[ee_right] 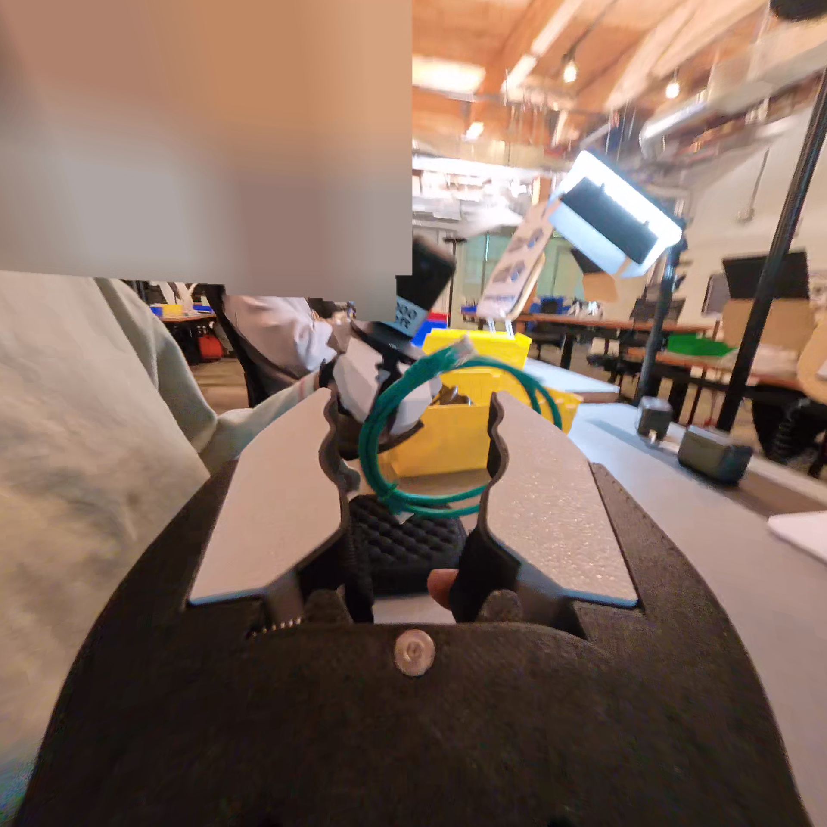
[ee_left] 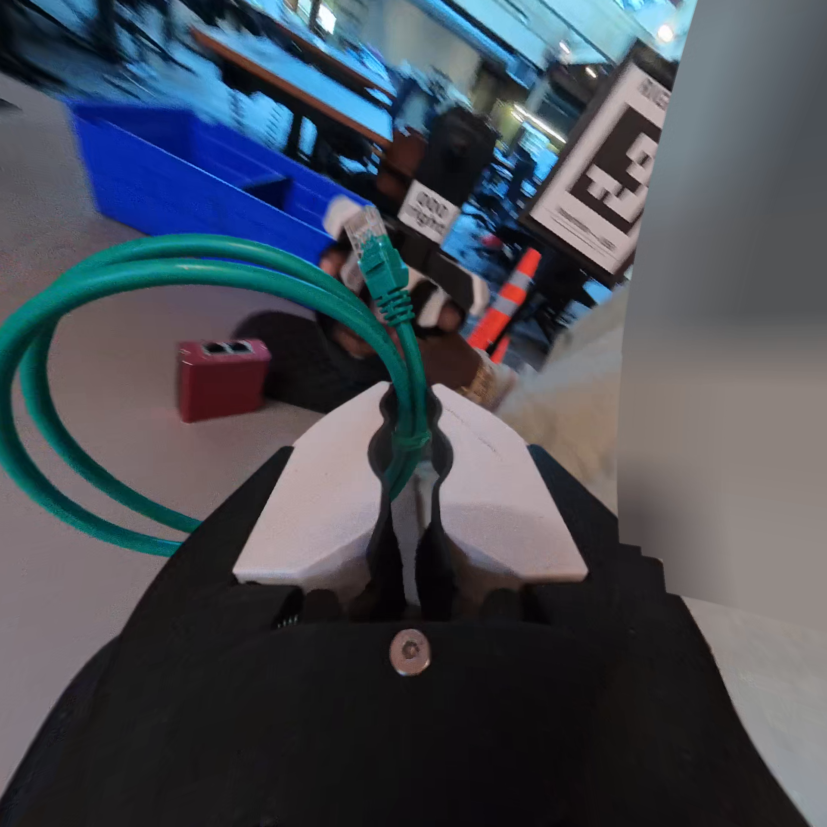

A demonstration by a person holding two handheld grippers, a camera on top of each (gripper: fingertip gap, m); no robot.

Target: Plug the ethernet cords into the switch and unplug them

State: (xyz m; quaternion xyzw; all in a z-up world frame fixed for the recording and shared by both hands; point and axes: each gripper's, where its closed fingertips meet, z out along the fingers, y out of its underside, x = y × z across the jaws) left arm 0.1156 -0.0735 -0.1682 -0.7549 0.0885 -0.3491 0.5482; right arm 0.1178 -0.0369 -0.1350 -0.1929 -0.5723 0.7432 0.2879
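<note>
My left tongs (ee_left: 409, 402) pinch the coiled green ethernet cord (ee_left: 112, 286) above the small red switch box (ee_left: 221, 380); my right tongs (ee_right: 409, 402) gape empty.

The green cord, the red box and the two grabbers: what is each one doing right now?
green cord: coiled in loops, pinched in the left gripper, one plug pointing up and free, plugged into nothing.
left gripper: fingers shut on the green cord.
right gripper: fingers open, holding nothing.
red switch: sitting on the table, both ports empty.
blue bin: on the table, open at the top.
</note>
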